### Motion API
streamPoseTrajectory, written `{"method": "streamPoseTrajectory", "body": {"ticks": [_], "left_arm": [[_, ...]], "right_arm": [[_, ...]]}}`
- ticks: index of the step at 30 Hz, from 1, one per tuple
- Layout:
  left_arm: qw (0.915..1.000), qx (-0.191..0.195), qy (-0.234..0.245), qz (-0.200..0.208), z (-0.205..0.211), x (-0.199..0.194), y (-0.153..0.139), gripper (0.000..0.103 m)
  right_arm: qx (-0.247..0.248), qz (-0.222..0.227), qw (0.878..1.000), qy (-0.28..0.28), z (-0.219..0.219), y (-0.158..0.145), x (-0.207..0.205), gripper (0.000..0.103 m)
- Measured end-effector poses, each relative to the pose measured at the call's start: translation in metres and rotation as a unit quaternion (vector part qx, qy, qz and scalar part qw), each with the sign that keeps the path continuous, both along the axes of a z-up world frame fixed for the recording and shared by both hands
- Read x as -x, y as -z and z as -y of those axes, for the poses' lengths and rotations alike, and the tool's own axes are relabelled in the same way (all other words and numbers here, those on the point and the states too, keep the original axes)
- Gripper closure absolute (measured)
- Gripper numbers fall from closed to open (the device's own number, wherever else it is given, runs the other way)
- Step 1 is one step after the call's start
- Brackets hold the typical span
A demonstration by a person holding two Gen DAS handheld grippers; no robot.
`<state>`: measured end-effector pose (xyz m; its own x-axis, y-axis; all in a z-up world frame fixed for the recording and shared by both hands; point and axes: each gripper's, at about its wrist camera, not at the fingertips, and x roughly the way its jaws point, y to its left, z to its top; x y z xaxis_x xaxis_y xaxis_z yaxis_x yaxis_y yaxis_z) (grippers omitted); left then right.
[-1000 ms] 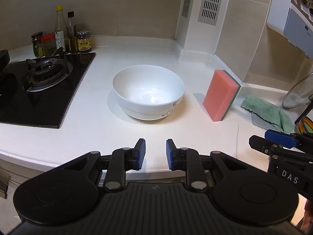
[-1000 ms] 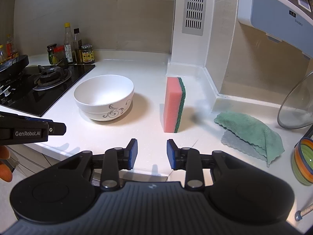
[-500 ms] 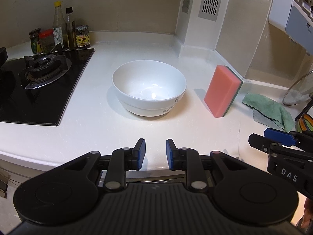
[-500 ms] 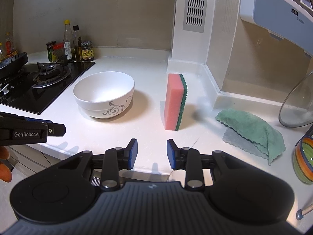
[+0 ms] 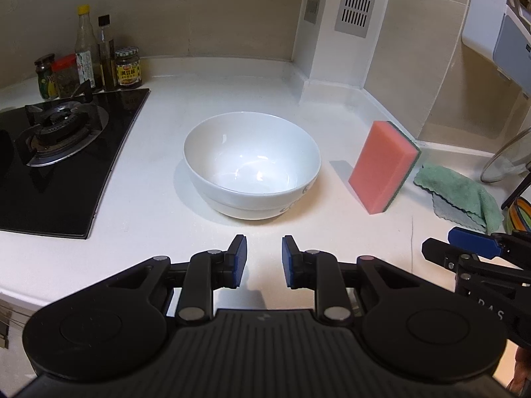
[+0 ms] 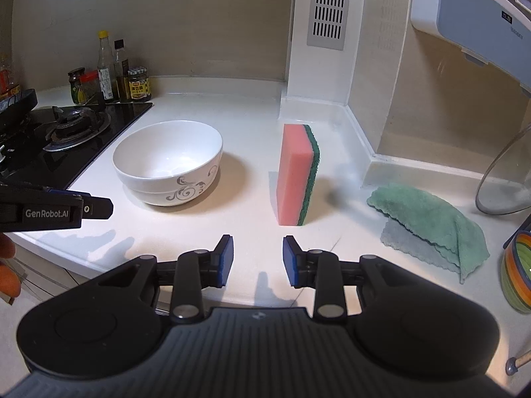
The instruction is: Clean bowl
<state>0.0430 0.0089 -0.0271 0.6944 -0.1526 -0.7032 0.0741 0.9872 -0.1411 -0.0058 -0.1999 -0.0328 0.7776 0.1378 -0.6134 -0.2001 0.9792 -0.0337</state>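
White counter [image 5: 159,219], bowl [image 5: 252,165] beside upright sponge [image 6: 297,175], tiled corner, left tongs [image 5: 262,260] and right tongs [image 6: 257,260] narrowly parted, empty

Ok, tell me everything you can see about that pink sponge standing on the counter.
The sponge is a rectangular block: a thick pink foam layer backed by a thinner dark green scouring layer. It looks dry and unused. It stands upright on a short end on the white countertop, to the right of the white bowl and apart from it, with the green cloth further right. Only the counter touches it; the open right gripper is short of it.
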Motion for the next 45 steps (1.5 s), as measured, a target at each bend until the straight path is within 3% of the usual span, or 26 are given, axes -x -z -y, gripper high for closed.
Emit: {"method": "streamPoseTrajectory", "body": {"ticks": [11,20,25,40,43,45], "left_arm": [[0.9990,0.024,0.031,-0.023,-0.020,-0.032,0.009,0.075],[0.9993,0.031,-0.002,-0.022,-0.067,-0.080,-0.019,0.074],[0.9986,0.021,-0.002,-0.050,-0.077,-0.110,-0.012,0.074],[0.9883,0.010,0.045,-0.145,-0.074,-0.170,0.020,0.075],[0.9839,0.001,0.065,-0.167,-0.070,-0.180,0.025,0.078],[0.9815,-0.004,0.083,-0.173,-0.066,-0.183,0.026,0.088]], "right_arm": [[0.006,-0.020,1.000,0.015,-0.020,-0.003,-0.032,0.075],[-0.009,0.022,1.000,-0.014,-0.004,-0.032,-0.042,0.075],[-0.017,0.051,0.998,-0.019,-0.001,-0.036,-0.048,0.075],[-0.036,0.046,0.998,0.035,0.007,-0.036,-0.070,0.075],[-0.035,0.047,0.997,0.052,0.004,-0.039,-0.076,0.075],[-0.035,0.049,0.996,0.063,-0.001,-0.043,-0.082,0.075]]}}
